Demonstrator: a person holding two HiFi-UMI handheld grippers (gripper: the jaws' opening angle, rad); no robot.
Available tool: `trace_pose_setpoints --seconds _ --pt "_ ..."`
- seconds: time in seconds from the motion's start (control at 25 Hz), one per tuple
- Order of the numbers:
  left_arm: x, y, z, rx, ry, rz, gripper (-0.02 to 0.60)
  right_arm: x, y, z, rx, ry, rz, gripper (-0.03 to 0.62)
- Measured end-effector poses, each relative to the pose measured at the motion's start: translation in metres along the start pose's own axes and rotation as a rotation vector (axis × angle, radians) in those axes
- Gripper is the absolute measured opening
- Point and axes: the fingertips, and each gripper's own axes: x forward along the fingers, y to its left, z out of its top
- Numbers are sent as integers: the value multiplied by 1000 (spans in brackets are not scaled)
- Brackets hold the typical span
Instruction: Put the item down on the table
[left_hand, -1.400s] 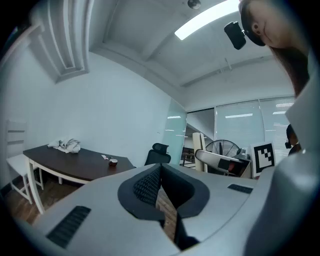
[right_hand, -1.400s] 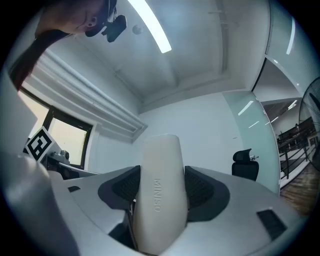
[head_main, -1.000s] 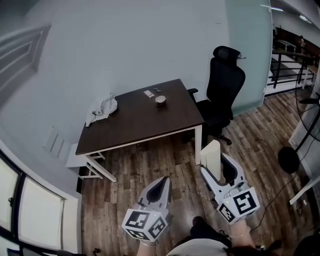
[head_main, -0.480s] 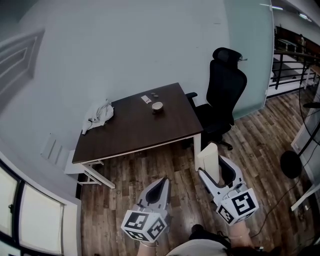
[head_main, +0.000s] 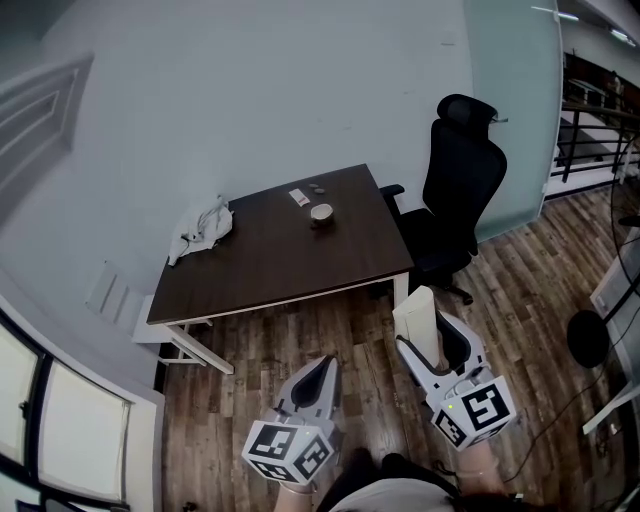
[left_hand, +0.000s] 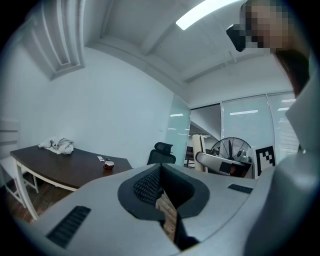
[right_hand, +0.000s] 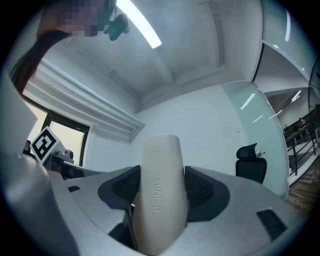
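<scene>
- Right gripper (head_main: 427, 332) is clenched on a pale case (head_main: 419, 311), which stands upright between its jaws and rises above their tips.
- Seen in the right gripper view, both ribbed pads (right_hand: 125, 186) press the case (right_hand: 160, 165) from either side; raised letters run down its front.
- Left gripper (head_main: 322, 372) has its jaws drawn together with nothing between them; in the left gripper view only a thin slit of floor shows where the left gripper's (left_hand: 164, 196) jaws meet.
- Both grippers hang over the wooden floor (head_main: 300, 340), the case well apart from the table (head_main: 290, 255), which lies at 11 o'clock from the right gripper.
- On the dark tabletop, a crumpled cloth (head_main: 203, 225) sits at the 9 o'clock end, and a small bowl (head_main: 321, 212) sits toward 1 o'clock from the middle, with a small card (head_main: 298, 197) just beyond it.
- At the table's 3 o'clock end stands a black office chair (head_main: 460, 190), at 12 o'clock from the case.
- In the left gripper view, a fan (left_hand: 231, 148) shows at 3 o'clock of the chair (left_hand: 161, 152).
</scene>
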Motion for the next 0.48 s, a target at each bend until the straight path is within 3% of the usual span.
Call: trace_pose_setpoints --seconds 0.48 --pt "35 48 5 -10 10 -6 18 58 -7 -13 10 3 3 284"
